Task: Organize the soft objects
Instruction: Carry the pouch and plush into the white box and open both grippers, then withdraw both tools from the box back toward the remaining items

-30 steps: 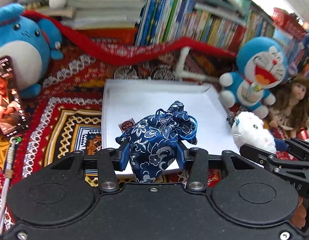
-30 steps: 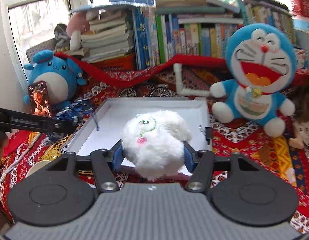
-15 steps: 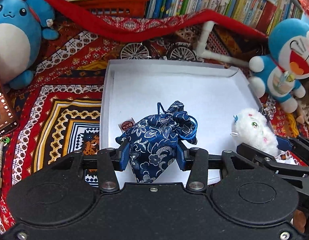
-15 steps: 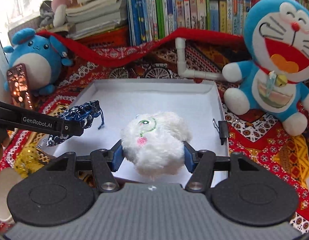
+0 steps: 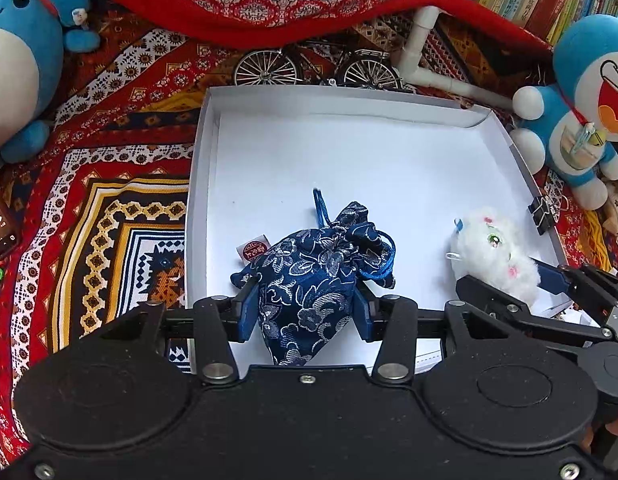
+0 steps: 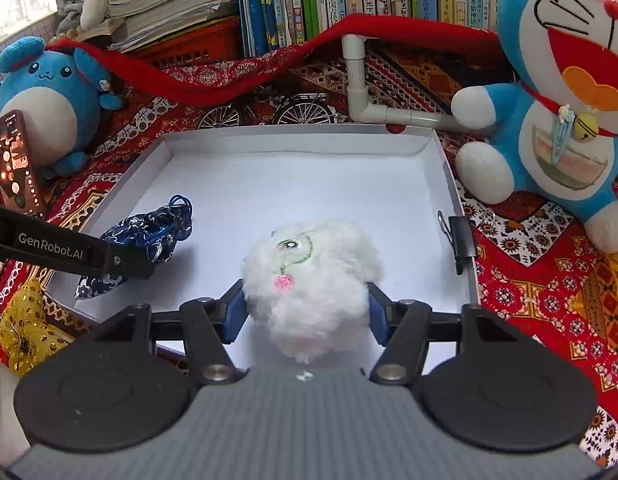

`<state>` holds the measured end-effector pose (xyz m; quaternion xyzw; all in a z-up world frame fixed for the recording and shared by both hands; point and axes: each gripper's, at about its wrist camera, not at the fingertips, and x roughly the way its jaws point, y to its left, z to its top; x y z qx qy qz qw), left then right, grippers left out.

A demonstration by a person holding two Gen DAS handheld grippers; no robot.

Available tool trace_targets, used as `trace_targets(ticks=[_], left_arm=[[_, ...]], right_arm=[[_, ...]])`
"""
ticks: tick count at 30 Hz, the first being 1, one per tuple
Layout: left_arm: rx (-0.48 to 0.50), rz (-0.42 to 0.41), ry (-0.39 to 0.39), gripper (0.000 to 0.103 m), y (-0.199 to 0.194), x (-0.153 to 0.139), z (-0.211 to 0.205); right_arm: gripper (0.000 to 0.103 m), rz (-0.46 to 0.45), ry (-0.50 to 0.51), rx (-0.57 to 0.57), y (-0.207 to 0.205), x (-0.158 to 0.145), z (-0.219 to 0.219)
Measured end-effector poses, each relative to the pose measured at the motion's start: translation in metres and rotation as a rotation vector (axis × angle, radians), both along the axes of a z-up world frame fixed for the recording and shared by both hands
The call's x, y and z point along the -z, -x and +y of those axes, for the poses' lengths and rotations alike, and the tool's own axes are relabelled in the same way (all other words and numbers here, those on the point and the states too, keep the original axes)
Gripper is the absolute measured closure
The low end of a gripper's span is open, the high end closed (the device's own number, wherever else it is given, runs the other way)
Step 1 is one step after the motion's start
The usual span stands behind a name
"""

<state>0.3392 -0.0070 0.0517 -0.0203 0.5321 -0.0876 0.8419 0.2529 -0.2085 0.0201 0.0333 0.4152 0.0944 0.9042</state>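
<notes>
Left gripper (image 5: 305,310) jaws clamp the limp brocade drawstring pouch (image 5: 313,276) mid-body, right gripper (image 6: 307,314) jaws the light, compressible white plush toy (image 6: 311,284); both likely deform, so grip centrally

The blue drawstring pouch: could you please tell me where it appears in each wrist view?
Left wrist view: the blue drawstring pouch sits at lower centre, gripped between the left tongs, over the white tray.
Right wrist view: it appears at the left edge, above the tray's left side.
Shared landmark: the black binder clip on the tray's right rim.
</notes>
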Motion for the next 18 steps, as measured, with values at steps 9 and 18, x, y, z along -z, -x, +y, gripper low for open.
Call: trace_targets(ticks=[9,18], left_arm=[[0.002,0.014,0.002,0.046,-0.002,-0.003,-0.004],[0.022,-0.119,0.047,0.026,0.025,-0.042,-0.002]], right_arm=[[0.028,0.008,-0.015,0.009,0.000,0.002,0.000],[0.020,-0.064,-0.048,0.008,0.020,-0.024,-0.010]])
